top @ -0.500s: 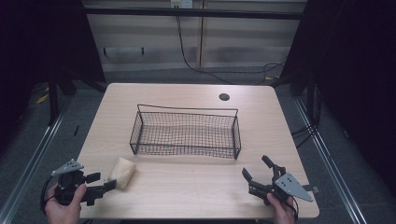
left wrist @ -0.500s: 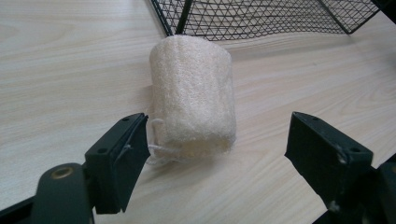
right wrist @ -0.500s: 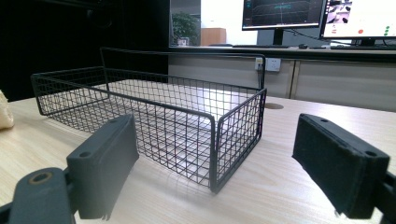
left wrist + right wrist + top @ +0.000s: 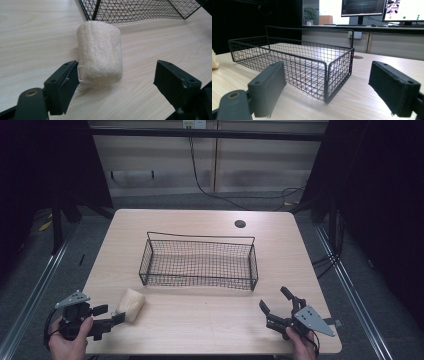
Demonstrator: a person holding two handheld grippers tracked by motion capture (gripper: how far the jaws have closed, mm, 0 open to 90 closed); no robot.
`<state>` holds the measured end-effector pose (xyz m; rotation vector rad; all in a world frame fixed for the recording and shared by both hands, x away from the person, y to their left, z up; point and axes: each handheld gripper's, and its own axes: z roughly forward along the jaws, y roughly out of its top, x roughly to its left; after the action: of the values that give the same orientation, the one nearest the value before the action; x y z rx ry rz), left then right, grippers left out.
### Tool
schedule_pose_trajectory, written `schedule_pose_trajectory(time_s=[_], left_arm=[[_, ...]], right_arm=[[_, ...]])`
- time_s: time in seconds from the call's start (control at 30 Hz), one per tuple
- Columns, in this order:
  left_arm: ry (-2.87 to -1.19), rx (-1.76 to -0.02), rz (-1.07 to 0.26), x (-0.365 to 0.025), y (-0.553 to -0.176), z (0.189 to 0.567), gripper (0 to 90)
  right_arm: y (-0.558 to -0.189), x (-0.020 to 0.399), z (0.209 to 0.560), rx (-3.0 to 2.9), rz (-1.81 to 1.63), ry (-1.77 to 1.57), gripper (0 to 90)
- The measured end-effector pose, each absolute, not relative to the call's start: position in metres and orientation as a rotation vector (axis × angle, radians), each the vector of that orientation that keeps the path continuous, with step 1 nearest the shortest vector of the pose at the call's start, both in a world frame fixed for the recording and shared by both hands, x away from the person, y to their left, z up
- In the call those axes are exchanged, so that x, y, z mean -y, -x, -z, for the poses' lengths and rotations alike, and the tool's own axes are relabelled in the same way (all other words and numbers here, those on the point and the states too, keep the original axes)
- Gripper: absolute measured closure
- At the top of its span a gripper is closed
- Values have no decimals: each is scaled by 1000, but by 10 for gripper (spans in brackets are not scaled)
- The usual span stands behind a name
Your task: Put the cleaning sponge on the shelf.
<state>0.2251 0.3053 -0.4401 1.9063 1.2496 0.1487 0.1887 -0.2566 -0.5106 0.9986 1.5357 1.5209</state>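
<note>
Loofah roll [image 4: 100, 52] lies on its side on the table [image 4: 210, 325], near the front left corner and just short of the wire basket [image 4: 200, 262], and the left gripper [image 4: 119, 316] is lined up on its near end. In the left gripper view the jaws stand wide apart, one pad right against the roll's side, the other well clear with bare wood between, so nothing is clamped yet; by my reading this is the approach to a pick, jaws set to straddle the roll across its width. Basket sits mid-table with its open top free and its near wall low, an easy drop-in from above once the roll is lifted. Over on the other side, the right gripper [image 4: 276, 311] waits near the front right edge, jaws spread and holding nothing, facing the basket's corner. Plenty of open tabletop lies between the two grippers, though the roll is fairly near the front edge, so a clumsy nudge could push it that way.
</note>
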Motion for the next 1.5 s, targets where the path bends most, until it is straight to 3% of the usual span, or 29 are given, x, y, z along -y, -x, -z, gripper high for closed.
schedule_pose_trajectory(time_s=[0.87,1.0,1.1,1.5], left_arm=[[-2129,-1257,-74,-280,-245,417,189],[-2184,-1276,-116,-273,-249,416,220],[-2208,-1275,-48,-270,-255,415,207],[-2305,-1338,-21,-263,-271,417,207]], right_arm=[[-189,256,510,-1540,-1515,-997,132],[-189,256,510,-1538,-1514,-999,132],[-189,256,510,-1538,-1513,-999,132],[-189,256,510,-1538,-1512,-1000,132]])
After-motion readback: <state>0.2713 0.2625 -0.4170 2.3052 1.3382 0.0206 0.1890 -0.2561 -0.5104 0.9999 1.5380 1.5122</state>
